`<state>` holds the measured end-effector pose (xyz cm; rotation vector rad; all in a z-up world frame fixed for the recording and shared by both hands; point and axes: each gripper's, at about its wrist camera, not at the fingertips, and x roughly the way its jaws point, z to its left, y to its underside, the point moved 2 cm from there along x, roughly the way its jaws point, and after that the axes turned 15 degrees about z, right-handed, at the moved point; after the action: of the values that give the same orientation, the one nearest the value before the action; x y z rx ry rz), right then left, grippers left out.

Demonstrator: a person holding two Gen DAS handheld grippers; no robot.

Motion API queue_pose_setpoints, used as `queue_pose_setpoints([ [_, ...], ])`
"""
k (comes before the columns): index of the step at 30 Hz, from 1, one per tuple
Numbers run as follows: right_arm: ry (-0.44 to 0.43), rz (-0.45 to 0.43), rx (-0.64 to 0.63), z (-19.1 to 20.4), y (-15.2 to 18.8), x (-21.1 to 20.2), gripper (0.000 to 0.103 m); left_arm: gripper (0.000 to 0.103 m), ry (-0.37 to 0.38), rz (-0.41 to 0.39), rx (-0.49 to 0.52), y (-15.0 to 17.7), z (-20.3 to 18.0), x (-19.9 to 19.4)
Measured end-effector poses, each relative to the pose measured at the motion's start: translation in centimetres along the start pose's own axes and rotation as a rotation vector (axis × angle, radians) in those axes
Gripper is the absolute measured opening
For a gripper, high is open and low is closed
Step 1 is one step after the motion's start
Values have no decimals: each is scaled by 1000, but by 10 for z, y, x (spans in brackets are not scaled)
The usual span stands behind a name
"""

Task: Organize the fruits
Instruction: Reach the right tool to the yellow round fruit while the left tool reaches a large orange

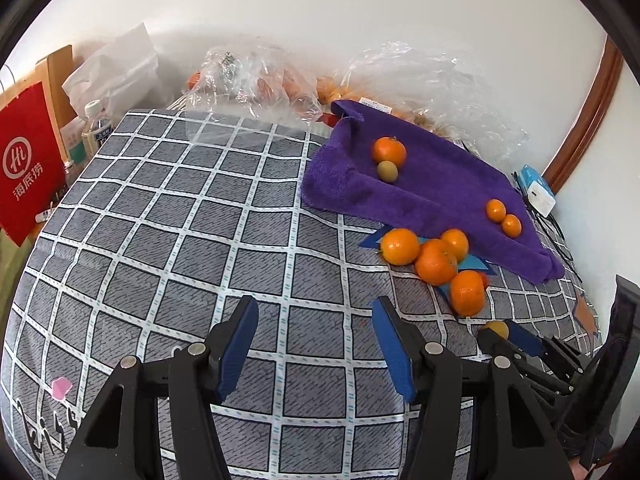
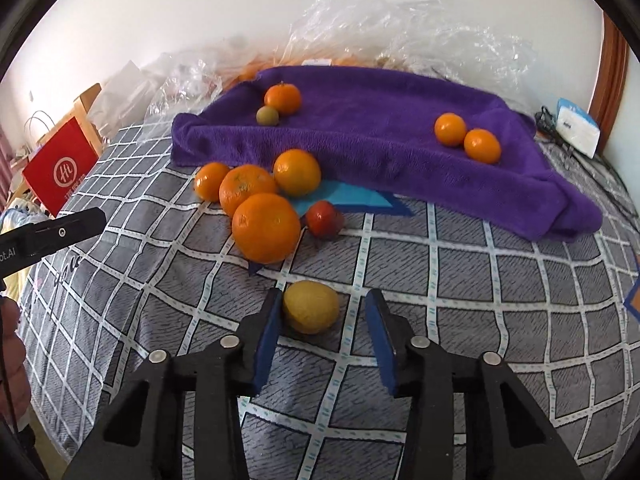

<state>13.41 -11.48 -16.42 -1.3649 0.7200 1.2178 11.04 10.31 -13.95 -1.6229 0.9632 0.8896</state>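
A purple towel point(image 2: 380, 148) lies on the grey checked cloth point(image 2: 480, 300). On it sit an orange point(image 2: 283, 98) with a small green fruit point(image 2: 267, 115), and two small oranges point(image 2: 466, 136). In front of the towel is a cluster of several oranges point(image 2: 264, 204) and a small red fruit point(image 2: 323, 219). My right gripper point(image 2: 322, 312) is open with a yellow fruit point(image 2: 311, 306) between its fingers, touching the left pad. My left gripper point(image 1: 314, 320) is open and empty over bare cloth, left of the oranges point(image 1: 434, 260). The right gripper point(image 1: 516, 340) shows there at the yellow fruit point(image 1: 498, 328).
Clear plastic bags point(image 1: 256, 76) with more fruit lie behind the towel by the wall. A red paper bag point(image 1: 28, 164) and a water bottle point(image 1: 94, 128) stand at the left. A white and blue box point(image 2: 576, 126) with cables sits at the right.
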Motion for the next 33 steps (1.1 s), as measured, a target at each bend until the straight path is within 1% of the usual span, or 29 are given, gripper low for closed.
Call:
queue_pose_setpoints([
  [1,-9,4,-8,1,0,0,28,56,6,-1,1,0,-1,2],
  [5,16,-25,7,-10,0,-6,28,56,35,8,8,-6,-10,12],
  [10,96,-53,53,-44,-2,-11,28,56,36,5,42,-15,-28,26],
  [12,126,-56,77,-57,-3,-11,28,53,40,-6,52,-22,-35,30],
  [14,118,-48,101,-70,-4,-9,28,52,50,-28,45,-29,-41,32],
  [18,113,-42,127,-82,-3,-5,28,50,70,-30,56,-40,-50,39],
  [20,92,-56,117,-82,-3,-7,28,42,62,-28,64,-43,-52,45],
  [22,80,-39,97,-80,-2,-4,28,37,65,-20,59,-44,-51,50],
  [24,86,-38,93,-79,-2,-4,28,36,93,-15,53,-44,-50,53],
  [27,61,-38,100,-81,-2,-4,28,36,111,-3,52,-45,-51,58],
  [28,53,-39,103,-82,-1,-4,28,36,113,8,52,-45,-53,61],
  [31,31,-41,118,-85,-1,-5,28,36,117,8,44,-44,-56,66],
  [33,31,-39,121,-85,-2,-4,28,36,104,-5,55,-43,-59,68],
])
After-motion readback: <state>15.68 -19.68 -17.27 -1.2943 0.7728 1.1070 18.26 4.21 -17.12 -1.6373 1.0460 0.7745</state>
